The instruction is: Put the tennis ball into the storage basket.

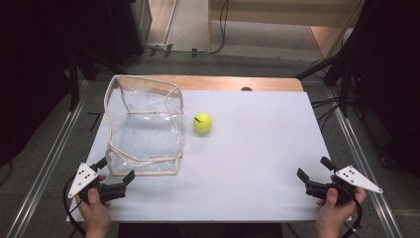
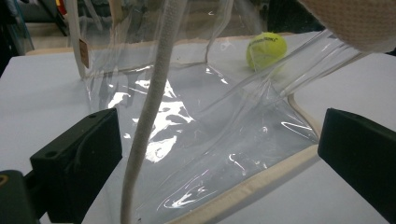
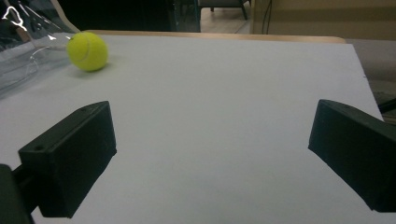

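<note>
clear pvc bag (image 1: 143, 124) w/ beige trim stands open on white table (image 1: 257, 163), left-centre. tennis ball (image 1: 203, 123) lies just right of bag, apart from it; black print on ball, not legible. left gripper (image 1: 117, 171) at bag's near edge, jaws spread, nothing pinched. right gripper (image 1: 313, 171) near right corner, jaws spread wide, empty.

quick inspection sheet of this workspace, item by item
surface: white table, wooden strip at far edge
job's things: clear bag standing open at left; tennis ball on the table to the right of the bag, outside it
clutter: nothing seen
grippers: left gripper open, at bag's near edge; right gripper open, nothing between jaws
cables: black cables on floor at right
surroundings: grey floor, dark stands
</note>
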{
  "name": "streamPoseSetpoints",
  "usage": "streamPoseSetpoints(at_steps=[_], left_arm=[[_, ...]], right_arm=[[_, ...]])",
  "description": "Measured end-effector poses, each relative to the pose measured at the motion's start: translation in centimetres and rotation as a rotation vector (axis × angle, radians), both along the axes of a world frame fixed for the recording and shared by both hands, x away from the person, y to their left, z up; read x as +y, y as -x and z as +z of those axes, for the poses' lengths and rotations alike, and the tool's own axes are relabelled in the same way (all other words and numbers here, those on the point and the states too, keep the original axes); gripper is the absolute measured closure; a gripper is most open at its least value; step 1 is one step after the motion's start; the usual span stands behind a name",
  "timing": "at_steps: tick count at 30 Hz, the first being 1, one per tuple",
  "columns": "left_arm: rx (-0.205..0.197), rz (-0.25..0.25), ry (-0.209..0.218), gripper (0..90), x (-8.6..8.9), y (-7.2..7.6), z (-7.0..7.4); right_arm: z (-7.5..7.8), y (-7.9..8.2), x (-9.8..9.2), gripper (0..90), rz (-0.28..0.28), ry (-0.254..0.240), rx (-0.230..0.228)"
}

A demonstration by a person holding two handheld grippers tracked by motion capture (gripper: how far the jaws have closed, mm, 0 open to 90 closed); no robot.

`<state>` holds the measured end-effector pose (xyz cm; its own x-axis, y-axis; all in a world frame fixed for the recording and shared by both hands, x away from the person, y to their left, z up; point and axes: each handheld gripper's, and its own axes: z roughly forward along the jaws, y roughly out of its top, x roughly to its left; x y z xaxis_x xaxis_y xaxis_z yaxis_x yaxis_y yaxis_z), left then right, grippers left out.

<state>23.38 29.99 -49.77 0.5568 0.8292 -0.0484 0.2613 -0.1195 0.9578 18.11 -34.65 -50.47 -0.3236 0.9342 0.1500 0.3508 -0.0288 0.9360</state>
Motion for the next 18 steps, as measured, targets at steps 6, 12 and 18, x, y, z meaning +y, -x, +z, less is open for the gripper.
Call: streamPoseSetpoints(at_steps=[6, 12, 18], left_arm=[[-0.001, -0.006, 0.000, 0.0, -0.1, 0.0, 0.0], [0.004, -0.004, -0.001, 0.0, -0.1, 0.0, 0.0], [0.006, -0.006, -0.005, 0.0, -0.1, -0.1, 0.0]], right_arm=[[1.4, -0.8, 1.3, 0.0, 0.058, 0.040, -0.002], [2.3, -1.9, 2.6, 0.0, 0.060, 0.112, 0.045], [2.8, -3.3, 3.7, 0.0, 0.093, 0.166, 0.104]])
